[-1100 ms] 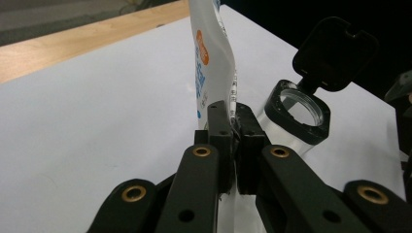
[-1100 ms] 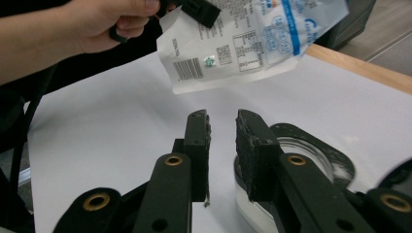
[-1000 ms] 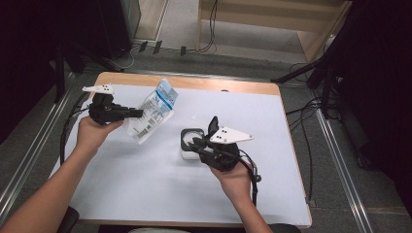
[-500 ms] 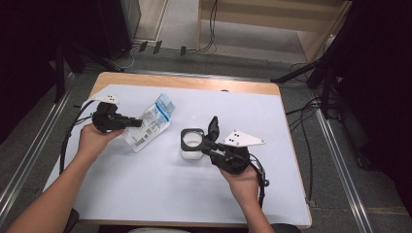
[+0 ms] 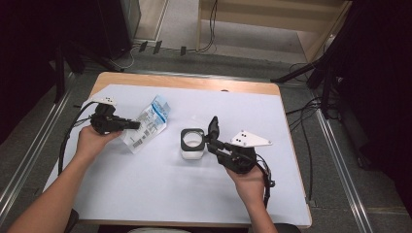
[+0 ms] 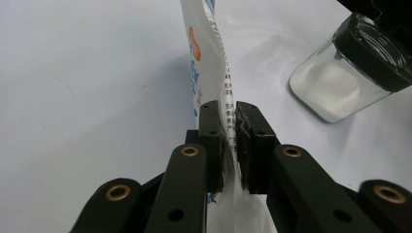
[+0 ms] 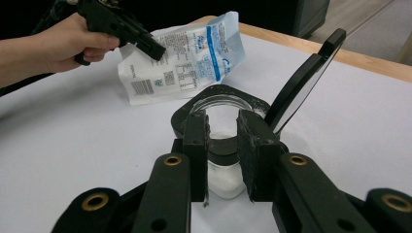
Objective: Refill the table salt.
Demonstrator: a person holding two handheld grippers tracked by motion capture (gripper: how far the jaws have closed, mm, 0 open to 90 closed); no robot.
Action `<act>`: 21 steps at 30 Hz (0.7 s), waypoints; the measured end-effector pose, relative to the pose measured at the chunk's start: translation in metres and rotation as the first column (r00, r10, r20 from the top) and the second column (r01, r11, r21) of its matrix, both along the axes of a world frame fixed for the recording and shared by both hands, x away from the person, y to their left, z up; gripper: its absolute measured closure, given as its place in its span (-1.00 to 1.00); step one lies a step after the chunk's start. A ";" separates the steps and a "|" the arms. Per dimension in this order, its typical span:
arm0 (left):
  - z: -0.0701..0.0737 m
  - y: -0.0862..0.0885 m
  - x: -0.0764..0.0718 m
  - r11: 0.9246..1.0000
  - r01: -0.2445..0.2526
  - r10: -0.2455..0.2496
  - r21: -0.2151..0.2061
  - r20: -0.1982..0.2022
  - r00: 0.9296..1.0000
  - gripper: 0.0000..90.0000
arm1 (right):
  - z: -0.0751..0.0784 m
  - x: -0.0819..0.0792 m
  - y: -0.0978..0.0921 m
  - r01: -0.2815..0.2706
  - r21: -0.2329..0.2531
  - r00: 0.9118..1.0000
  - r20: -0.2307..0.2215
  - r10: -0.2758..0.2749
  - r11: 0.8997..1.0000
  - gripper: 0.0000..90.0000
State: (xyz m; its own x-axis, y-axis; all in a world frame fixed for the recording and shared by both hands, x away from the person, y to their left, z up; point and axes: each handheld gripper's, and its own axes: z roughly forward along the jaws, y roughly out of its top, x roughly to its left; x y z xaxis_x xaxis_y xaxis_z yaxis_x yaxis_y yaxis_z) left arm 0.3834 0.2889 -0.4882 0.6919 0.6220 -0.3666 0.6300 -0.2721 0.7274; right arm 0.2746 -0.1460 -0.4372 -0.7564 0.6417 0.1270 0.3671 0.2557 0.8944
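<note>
Steadiness was the reason for the way I held things. My right tool (image 5: 210, 137) was clenched on the black rim of the jar (image 5: 193, 143), which stood upright on the white worktop (image 5: 145, 194) just right of the middle of the high view; its hinged lid (image 7: 303, 80) was flipped up and leaned away at the upper right of the right gripper view, so the mouth was clear. White powder lay in the bottom of the glass — well short of full, by my reckoning. Gripping the rim kept the jar from sliding or tipping while anything was tipped into it.

My left tool (image 5: 130, 125) was closed on the pouch (image 5: 148, 125), pinching its thin edge between the two pads, as the left gripper view showed plainly. The pouch — white with blue print — sat left of centre in the high view, slanting with its blue top toward the upper right and its lower part low over the worktop; I could not tell whether it touched. It was near the jar but apart from it, not over the mouth.

I judged the pouch was being kept at its edge so that it could be swung and tilted freely, and the next move would call for bringing its opening squarely above the jar's mouth, or powder would spill on the worktop.
</note>
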 end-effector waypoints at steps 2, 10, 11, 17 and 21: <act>0.000 0.001 0.001 1.000 0.003 -0.003 0.001 -0.003 1.000 0.82 | 0.001 -0.001 -0.001 -0.002 -0.001 1.000 0.002 0.002 1.000 0.68; -0.001 0.001 0.001 1.000 -0.004 0.004 0.006 -0.006 1.000 0.68 | 0.004 -0.002 -0.005 -0.001 -0.007 1.000 0.003 0.001 1.000 0.68; -0.001 0.002 0.002 1.000 -0.005 0.005 0.004 -0.009 1.000 0.66 | 0.004 -0.002 -0.005 -0.004 -0.013 1.000 0.003 0.004 1.000 0.68; -0.002 0.004 0.002 1.000 -0.011 0.011 -0.001 -0.023 1.000 0.70 | 0.004 -0.002 -0.003 -0.015 -0.032 1.000 0.001 0.015 0.999 0.68; -0.002 0.005 0.002 1.000 -0.010 0.010 -0.004 -0.032 0.999 0.62 | 0.004 -0.003 -0.005 -0.013 -0.036 1.000 -0.004 0.013 0.999 0.68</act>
